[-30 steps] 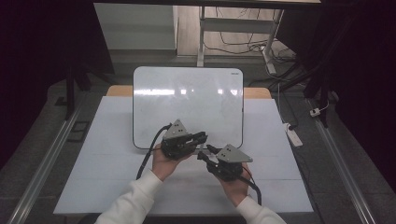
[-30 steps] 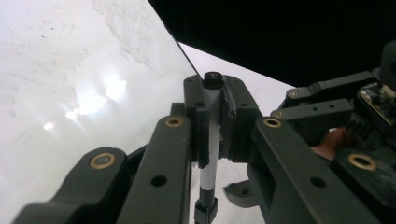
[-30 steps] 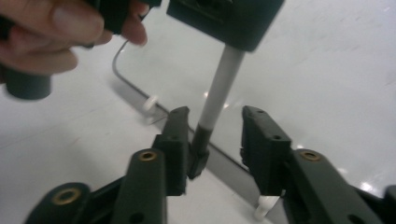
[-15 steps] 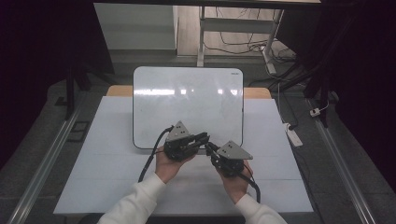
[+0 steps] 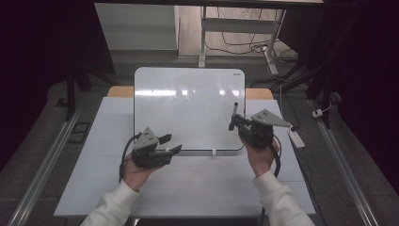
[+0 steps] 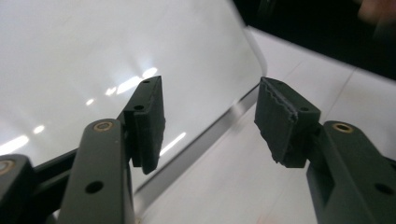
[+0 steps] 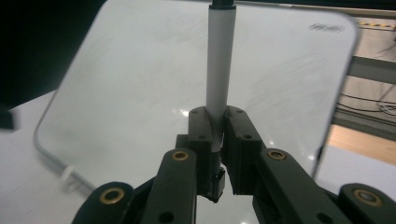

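Observation:
A white whiteboard [image 5: 188, 106] lies flat on the table, its surface blank apart from faint smears. My right gripper [image 5: 234, 123] is over the board's right part, shut on a white marker [image 7: 219, 70] whose dark end points up and away. The marker [image 5: 234, 112] also stands out above the jaws in the high view. My left gripper [image 5: 171, 144] hovers at the board's near left edge, open, with nothing between its fingers. In the left gripper view, the left gripper [image 6: 210, 116] frames the board's rounded corner [image 6: 252, 51]. A small white piece [image 5: 213, 152] lies by the board's near edge.
The white table [image 5: 211, 188] has free surface in front of the board. A slim white object [image 5: 296, 138] lies near the right table edge. Beyond the table are metal desk legs [image 5: 203, 33], floor cables and dark surroundings.
The two grippers were close together over the board's near edge; they have moved apart. The right went right and farther with the marker, the left went left and now stands open.

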### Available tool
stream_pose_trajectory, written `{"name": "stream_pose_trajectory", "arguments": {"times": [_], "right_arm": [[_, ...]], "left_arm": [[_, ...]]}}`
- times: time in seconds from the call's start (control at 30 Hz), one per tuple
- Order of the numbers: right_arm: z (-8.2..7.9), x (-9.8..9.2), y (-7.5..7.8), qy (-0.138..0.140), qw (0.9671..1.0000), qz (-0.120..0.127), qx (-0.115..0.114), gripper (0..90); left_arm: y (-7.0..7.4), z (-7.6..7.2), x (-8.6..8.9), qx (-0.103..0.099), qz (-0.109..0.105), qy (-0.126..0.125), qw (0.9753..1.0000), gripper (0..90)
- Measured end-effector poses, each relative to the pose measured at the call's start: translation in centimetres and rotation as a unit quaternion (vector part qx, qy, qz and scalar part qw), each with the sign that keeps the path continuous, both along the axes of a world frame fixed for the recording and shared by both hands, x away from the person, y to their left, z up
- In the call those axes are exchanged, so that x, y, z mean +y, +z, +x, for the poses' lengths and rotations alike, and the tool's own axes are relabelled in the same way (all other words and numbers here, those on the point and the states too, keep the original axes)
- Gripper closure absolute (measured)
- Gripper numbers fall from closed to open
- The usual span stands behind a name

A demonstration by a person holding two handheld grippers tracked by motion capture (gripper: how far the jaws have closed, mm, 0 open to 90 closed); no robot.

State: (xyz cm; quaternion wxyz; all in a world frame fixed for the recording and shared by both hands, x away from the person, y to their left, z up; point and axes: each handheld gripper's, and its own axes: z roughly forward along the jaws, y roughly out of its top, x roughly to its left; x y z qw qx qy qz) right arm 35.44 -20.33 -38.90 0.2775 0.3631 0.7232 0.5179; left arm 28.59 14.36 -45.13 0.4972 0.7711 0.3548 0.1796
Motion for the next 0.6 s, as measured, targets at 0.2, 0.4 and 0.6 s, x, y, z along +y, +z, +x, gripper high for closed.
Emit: {"name": "stream_pose_trajectory", "arguments": {"times": [0.2, 0.4, 0.6], "right_arm": [[2.9, -1.1, 1.6, -0.024, 0.9995, 0.006, 0.021, 80.8], [5.4, -1.2, 2.6, -0.037, 0.998, -0.001, 0.052, 80.8], [8.4, -0.5, 3.5, -0.045, 0.9952, -0.013, 0.086, 80.8]], "left_arm": [[-1.7, -1.7, 3.2, 0.021, 0.024, 0.02, 0.9993, 40.1], [-3.2, -3.3, 5.9, 0.038, 0.04, 0.038, 0.9977, 39.1], [-4.2, -4.1, 8.0, 0.052, 0.034, 0.056, 0.9965, 39.1]]}}
